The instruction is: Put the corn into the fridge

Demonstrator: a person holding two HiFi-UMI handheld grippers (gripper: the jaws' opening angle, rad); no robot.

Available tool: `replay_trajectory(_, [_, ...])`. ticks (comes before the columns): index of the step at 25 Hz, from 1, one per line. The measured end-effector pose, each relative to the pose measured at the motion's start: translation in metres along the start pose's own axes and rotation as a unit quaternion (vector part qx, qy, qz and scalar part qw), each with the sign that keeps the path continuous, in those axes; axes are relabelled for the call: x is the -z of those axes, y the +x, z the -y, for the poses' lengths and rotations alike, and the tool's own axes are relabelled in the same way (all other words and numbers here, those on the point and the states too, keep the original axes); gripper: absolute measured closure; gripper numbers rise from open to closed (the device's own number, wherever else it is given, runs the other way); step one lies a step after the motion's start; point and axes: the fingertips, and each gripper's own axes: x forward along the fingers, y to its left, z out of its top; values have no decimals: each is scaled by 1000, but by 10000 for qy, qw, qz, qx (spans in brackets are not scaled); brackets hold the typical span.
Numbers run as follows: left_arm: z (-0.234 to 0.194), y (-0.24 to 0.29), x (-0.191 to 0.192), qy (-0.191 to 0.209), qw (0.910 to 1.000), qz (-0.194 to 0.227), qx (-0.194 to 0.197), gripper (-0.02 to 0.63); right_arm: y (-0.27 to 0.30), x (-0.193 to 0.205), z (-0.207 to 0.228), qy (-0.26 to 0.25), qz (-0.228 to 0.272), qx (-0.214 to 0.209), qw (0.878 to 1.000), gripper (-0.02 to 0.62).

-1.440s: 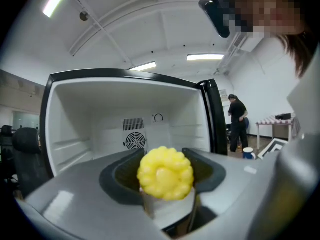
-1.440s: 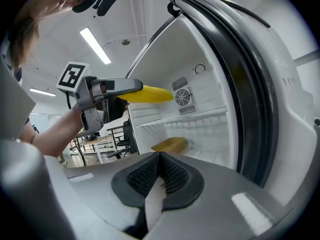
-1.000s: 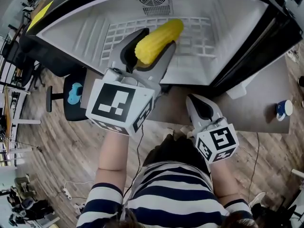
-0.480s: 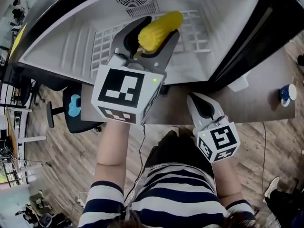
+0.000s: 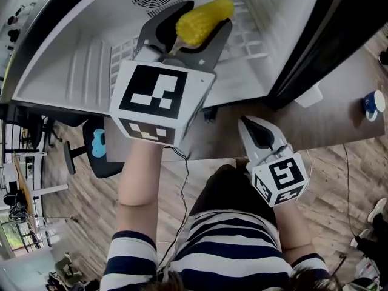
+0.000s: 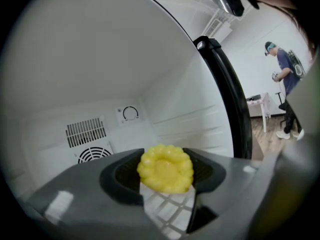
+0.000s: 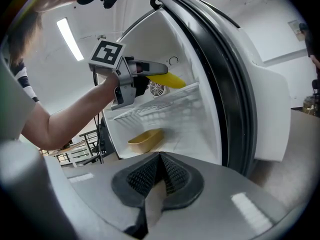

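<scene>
— Inside the open fridge, from the head view, what is the left gripper doing?
— It is clamped on the corn, which points lengthwise into the cabinet over the white wire shelf. The right gripper hangs lower, over the table in front of the fridge, well apart from the corn.
— And the left gripper view?
— The cob's round end sits squeezed between the two dark pads, facing the camera. Behind it are a fan grille and a dial on the back wall.
— The right gripper view?
— Its jaws are pressed together with only their own pads meeting. Beyond them the corn is held a little above the front of the shelf; I can't tell whether it touches. A yellow tray lies on the fridge floor below.
</scene>
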Motion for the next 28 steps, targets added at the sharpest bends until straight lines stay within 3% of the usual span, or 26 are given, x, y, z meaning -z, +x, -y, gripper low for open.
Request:
replay_trajectory(16, [0,6,23,270,9968,-587,466,606,10,10,3,250,157,190,9994,603])
replay_trajectory(28, [2,2,44,564,9914,-1053,537,606,11,12,4,227,215,175,9994,603])
